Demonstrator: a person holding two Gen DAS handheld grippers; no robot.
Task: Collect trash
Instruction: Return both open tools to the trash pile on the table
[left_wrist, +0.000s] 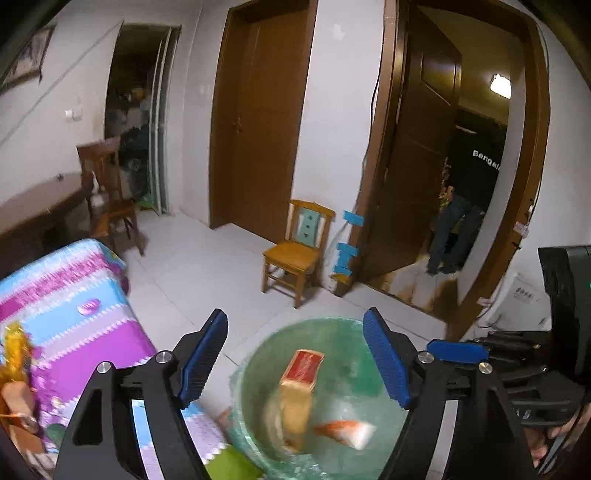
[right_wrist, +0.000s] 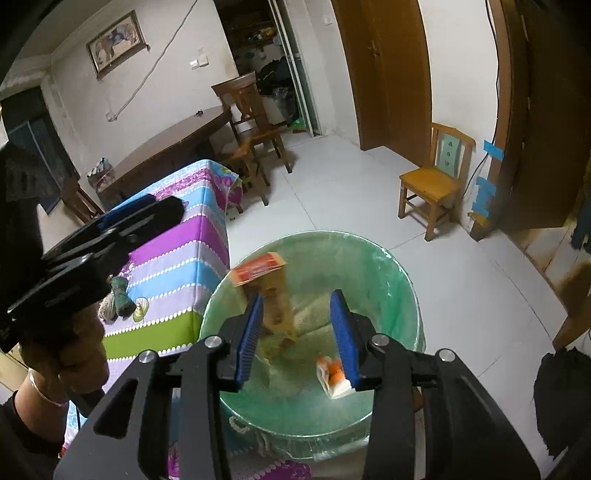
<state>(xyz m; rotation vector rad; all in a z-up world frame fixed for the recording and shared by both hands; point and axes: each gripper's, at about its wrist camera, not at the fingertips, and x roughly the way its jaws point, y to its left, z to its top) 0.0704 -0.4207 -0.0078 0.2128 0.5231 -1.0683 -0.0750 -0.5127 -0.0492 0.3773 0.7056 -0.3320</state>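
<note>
A round bin with a green liner (left_wrist: 255, 362) (right_wrist: 402, 280) stands on the floor beside a low table. A tan carton with a red top (left_wrist: 299, 391) (right_wrist: 275, 295), blurred, is inside the bin, tilted. A small orange and white wrapper (left_wrist: 347, 432) (right_wrist: 332, 376) is lower in the bin. My left gripper (left_wrist: 295, 354) is open and empty above the bin. My right gripper (right_wrist: 297, 328) is open and empty above the bin too. The left gripper also shows in the right wrist view (right_wrist: 144, 210), and the right one in the left wrist view (left_wrist: 458, 350).
A low table with a striped purple, blue and green cloth (left_wrist: 74, 317) (right_wrist: 177, 258) holds small items (right_wrist: 122, 299). A small wooden chair (left_wrist: 299, 251) (right_wrist: 436, 181) stands by the wall. A dark table (right_wrist: 166, 151) with a chair stands behind. A person (left_wrist: 465, 206) stands in the doorway.
</note>
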